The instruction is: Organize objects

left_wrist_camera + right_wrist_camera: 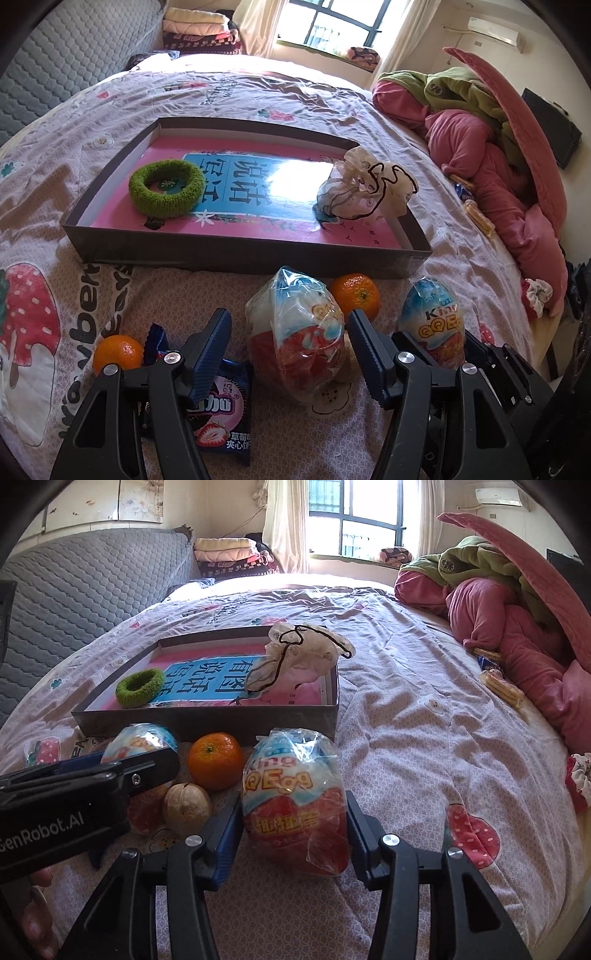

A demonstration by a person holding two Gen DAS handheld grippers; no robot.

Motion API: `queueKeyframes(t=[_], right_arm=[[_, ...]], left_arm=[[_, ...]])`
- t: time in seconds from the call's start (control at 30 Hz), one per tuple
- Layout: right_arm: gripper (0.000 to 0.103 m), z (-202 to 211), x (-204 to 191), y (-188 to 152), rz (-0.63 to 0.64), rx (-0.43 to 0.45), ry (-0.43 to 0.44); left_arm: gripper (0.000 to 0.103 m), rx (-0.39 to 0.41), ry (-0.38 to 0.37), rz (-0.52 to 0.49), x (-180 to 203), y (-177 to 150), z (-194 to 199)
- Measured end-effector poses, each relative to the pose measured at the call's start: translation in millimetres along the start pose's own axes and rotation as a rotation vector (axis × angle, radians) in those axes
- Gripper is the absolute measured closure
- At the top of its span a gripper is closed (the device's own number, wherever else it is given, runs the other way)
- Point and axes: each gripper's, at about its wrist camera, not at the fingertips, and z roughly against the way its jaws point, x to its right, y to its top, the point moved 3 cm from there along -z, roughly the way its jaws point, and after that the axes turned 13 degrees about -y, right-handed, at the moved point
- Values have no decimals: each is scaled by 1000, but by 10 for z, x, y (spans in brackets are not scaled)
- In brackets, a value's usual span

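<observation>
A shallow dark box (236, 254) (207, 716) lies on the bed, holding a green scrunchie (166, 188) (139, 687) and a sheer white scrunchie (364, 181) (299, 653). In front of it lie two wrapped toy eggs, two oranges, a walnut (186, 808) and a snack packet (221, 417). My left gripper (291, 354) is open around one egg (299, 332), pads apart from it. My right gripper (293, 834) is open, its pads at both sides of the other egg (295, 805) (432, 325). One orange (354, 295) (216, 760) sits between the eggs, the other orange (118, 352) at the left.
Pink and green bedding (498, 147) (517, 620) is piled along the bed's right side, with snack packets (500, 686) beside it. A grey padded headboard (74, 594) stands at the left. Folded blankets (229, 554) lie by the window.
</observation>
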Motion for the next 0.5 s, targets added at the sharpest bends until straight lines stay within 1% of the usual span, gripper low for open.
queueKeyframes(t=[0.1, 0.33, 0.43, 0.5], right_arm=[[52, 15, 11, 10, -7, 8, 0], [52, 31, 19, 11, -9, 10, -5], [52, 43, 15, 15, -10, 14, -5], [52, 54, 16, 21, -10, 17, -6]], left_arm=[[49, 17, -17, -2, 5, 11, 35], [49, 38, -29, -18, 72, -2, 97], [49, 56, -24, -34, 103, 3, 148], [49, 53, -20, -39, 112, -1, 157]])
